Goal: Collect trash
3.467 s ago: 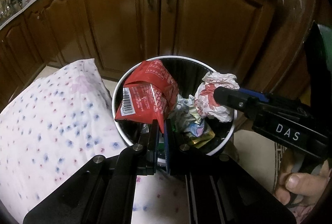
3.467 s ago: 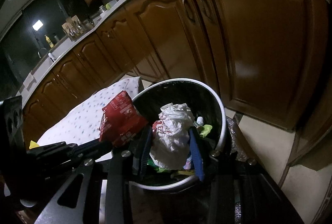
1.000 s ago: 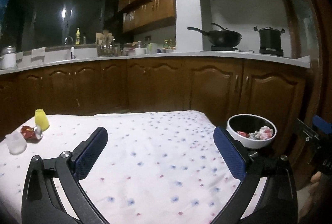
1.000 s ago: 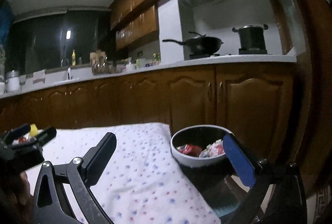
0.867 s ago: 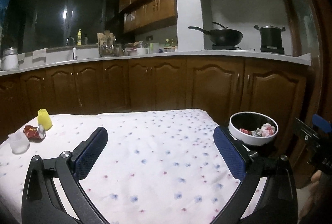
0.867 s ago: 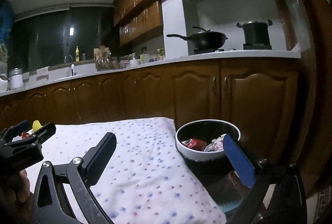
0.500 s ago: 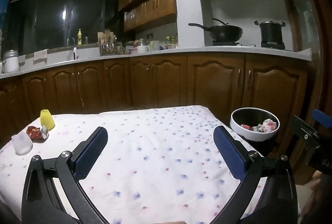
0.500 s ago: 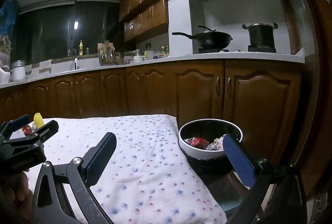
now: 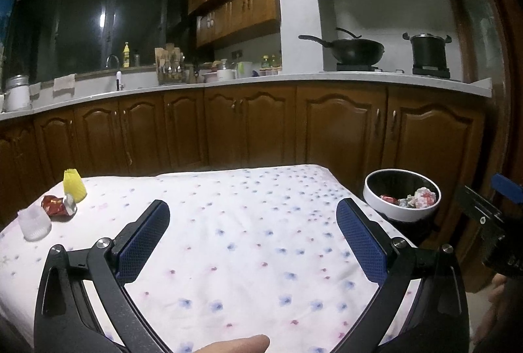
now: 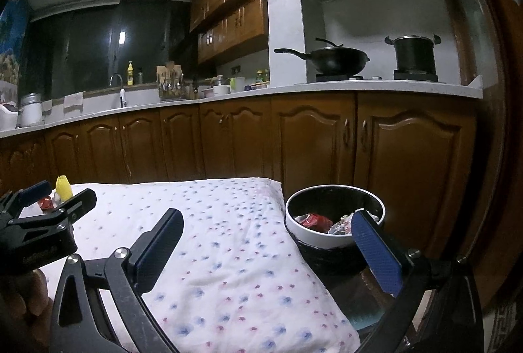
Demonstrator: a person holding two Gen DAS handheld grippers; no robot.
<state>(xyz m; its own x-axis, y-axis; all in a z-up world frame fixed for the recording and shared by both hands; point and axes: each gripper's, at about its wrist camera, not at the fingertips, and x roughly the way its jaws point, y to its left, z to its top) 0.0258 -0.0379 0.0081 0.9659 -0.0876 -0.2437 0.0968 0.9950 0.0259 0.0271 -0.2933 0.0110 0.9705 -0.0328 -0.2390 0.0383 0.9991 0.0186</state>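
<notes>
Trash left on the counter's (image 9: 248, 241) far-left corner: crumpled red wrapper (image 9: 56, 205), light, crushable, pinch its bulk; both tongs, left (image 9: 253, 241) and right (image 10: 271, 251), spread wide, empty.

Glossy wooden cabinets (image 9: 340, 127); matt floral cloth (image 9: 248, 241); bin (image 9: 402, 212) with glossy white rim, perhaps plastic.

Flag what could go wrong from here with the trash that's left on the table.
The clear plastic cup, red crumpled wrapper and yellow piece sit bunched at the far left corner of the tablecloth; a wide-open left gripper could knock neighbours off the edge. The bin stands opposite, so drops in transit seem possible.
</notes>
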